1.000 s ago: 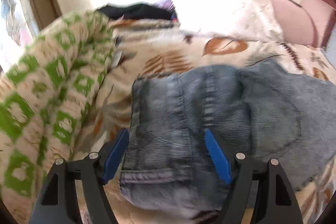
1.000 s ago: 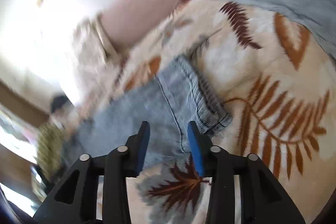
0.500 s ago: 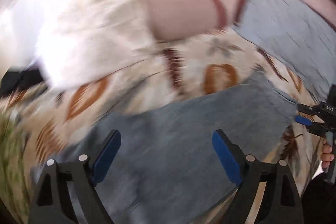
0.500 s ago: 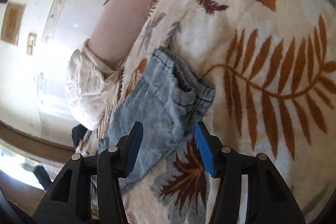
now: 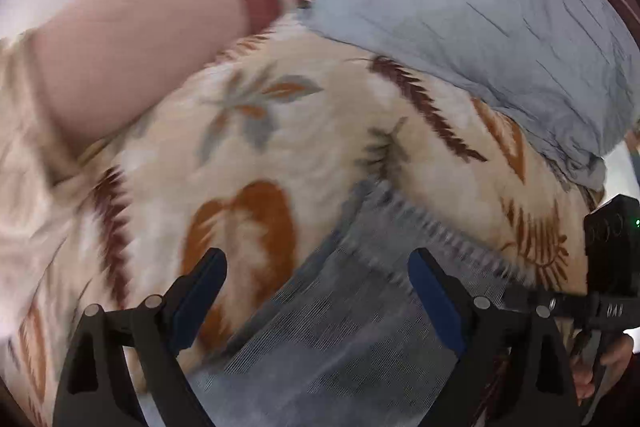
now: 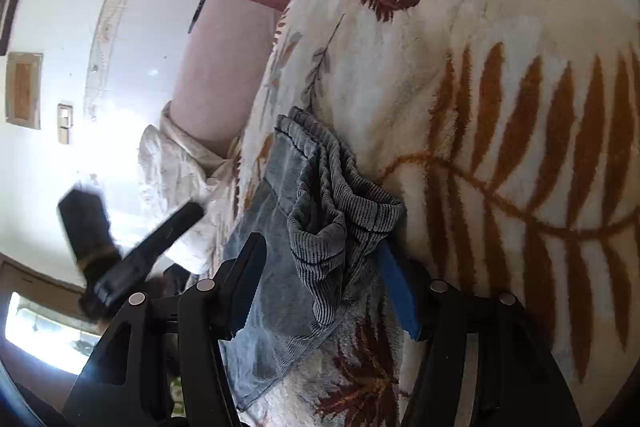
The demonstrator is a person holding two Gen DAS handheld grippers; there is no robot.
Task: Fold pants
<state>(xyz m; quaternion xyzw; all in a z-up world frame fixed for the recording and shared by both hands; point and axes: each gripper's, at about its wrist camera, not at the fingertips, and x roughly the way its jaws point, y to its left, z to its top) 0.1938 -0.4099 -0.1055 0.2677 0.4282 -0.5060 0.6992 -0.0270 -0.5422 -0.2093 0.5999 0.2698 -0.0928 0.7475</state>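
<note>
Grey-blue denim pants (image 6: 316, 227) lie on a cream blanket with brown leaf prints (image 6: 500, 99). Their hem end is bunched between the fingers of my right gripper (image 6: 328, 283), which is open around it. In the left wrist view the pants (image 5: 352, 339) lie below and between the fingers of my left gripper (image 5: 320, 287), which is open and empty. The hem edge (image 5: 420, 223) runs across just ahead of the fingers. The right gripper's body (image 5: 608, 267) shows at the right edge. The left gripper (image 6: 132, 251) shows blurred in the right wrist view.
A pink and red pillow (image 5: 132, 39) and a light blue pillow (image 5: 480, 15) lie at the far side of the bed. A white crumpled cloth (image 6: 172, 179) lies beside the pink pillow. A wall with a switch (image 6: 64, 123) stands beyond.
My left gripper has swung along the pants from the waist end toward the hem end. My right gripper has opened wider and closed in on the bunched hem.
</note>
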